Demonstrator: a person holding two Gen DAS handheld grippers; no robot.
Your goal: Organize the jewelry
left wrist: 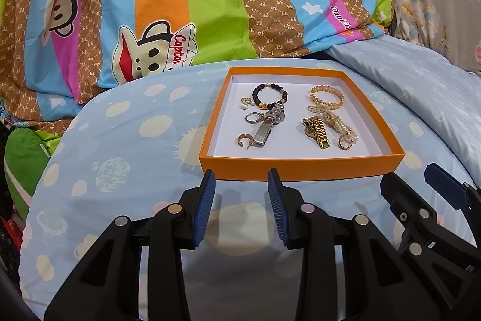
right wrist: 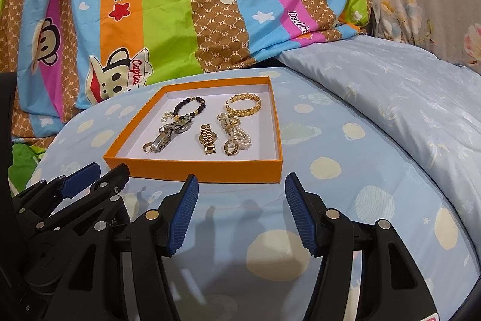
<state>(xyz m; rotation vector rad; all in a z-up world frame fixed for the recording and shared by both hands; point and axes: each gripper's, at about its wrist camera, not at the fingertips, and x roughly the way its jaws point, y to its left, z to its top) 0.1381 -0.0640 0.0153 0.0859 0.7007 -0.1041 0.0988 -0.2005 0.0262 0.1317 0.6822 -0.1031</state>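
Both grippers hover side by side over a blue bedsheet (left wrist: 126, 140) printed with pale spots, just short of an orange tray (left wrist: 300, 167). Left gripper (left wrist: 242, 179): fingers apart, nothing between them. Right gripper (right wrist: 240, 182): fingers wider apart, also empty.

Inside the white-lined tray lies the jewelry. On its left side are a dark bead bracelet (left wrist: 269, 96), a silver watch (left wrist: 267, 125), a silver ring (left wrist: 252, 118), a small C-shaped earring (left wrist: 242, 139) and a tiny pale charm (left wrist: 245, 103). On its right side are a gold bangle (left wrist: 326, 97), a gold watch (left wrist: 317, 130), a pearl strand (left wrist: 342, 125) and a gold ring (left wrist: 343, 143). Behind the tray rises a striped cartoon quilt (left wrist: 180, 5).
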